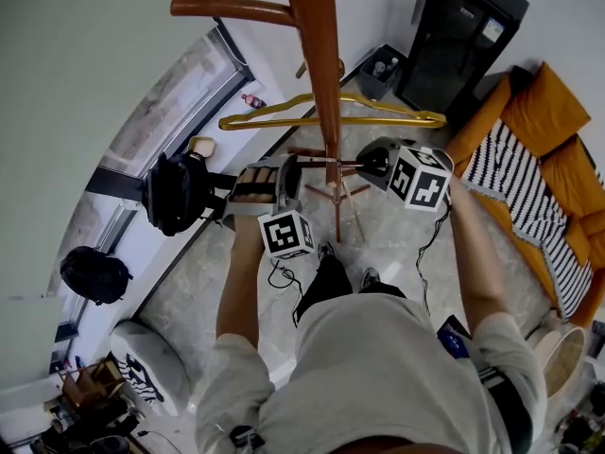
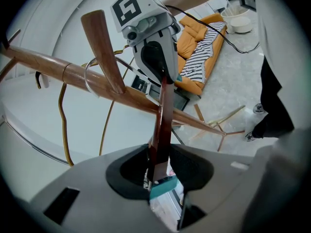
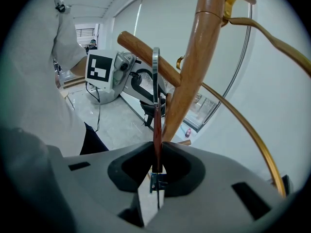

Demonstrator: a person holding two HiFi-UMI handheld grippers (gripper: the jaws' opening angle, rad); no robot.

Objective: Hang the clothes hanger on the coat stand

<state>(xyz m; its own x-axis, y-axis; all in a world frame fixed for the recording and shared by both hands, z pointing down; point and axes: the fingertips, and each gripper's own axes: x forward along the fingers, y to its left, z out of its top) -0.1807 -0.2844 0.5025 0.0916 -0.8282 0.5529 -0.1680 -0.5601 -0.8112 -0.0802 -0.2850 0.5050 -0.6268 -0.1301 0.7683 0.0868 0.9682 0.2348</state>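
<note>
Both grippers hold a thin red-brown clothes hanger level between them, right against the coat stand's wooden pole. My left gripper is shut on one end of the hanger. My right gripper is shut on the other end, where a silver metal strip rises from it. A gold wire hanger hangs on the stand just above. A wooden peg juts left near the pole's top. From each gripper view I see the other gripper, the right and the left.
The stand's splayed feet rest on the marble floor below the grippers. A black backpack and another black bag are by the window wall at left. An orange sofa with a striped cloth and a black cabinet are at right.
</note>
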